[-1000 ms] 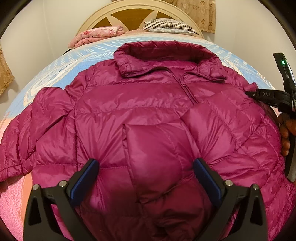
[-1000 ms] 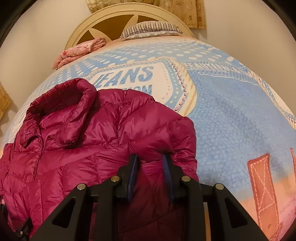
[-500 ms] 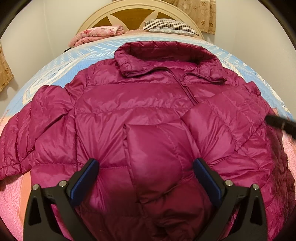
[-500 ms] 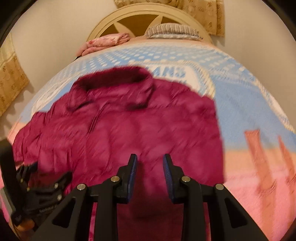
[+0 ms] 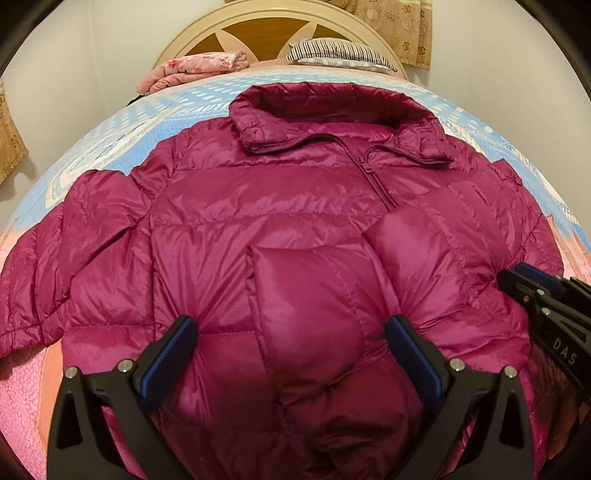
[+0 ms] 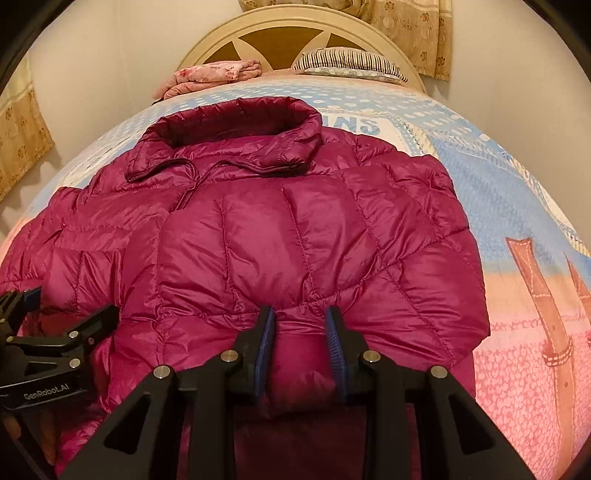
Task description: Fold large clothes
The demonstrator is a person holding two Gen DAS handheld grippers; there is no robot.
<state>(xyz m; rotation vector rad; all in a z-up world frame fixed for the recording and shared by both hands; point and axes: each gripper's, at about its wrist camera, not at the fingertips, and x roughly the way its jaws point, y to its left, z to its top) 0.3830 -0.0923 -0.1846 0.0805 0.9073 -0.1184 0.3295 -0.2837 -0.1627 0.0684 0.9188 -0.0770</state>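
A magenta puffer jacket (image 5: 280, 236) lies front up on the bed, collar toward the headboard, its right side folded in over the chest. It also fills the right wrist view (image 6: 295, 236). My left gripper (image 5: 290, 332) is open wide, its fingers hovering over the jacket's lower middle. My right gripper (image 6: 300, 325) is narrowed on a pinch of the jacket's folded right edge, with fabric bunched between the pads. It shows at the right edge of the left wrist view (image 5: 524, 280). The left gripper shows at the left of the right wrist view (image 6: 55, 325).
The bed has a blue, white and pink patterned cover (image 6: 498, 192). A folded pink blanket (image 5: 192, 70) and a striped pillow (image 5: 340, 55) lie against the cream headboard (image 5: 280, 26). Curtains hang at both sides.
My right gripper has swung from the jacket's far right shoulder down to its lower right edge and now pinches the fabric there. The left gripper has stayed in place.
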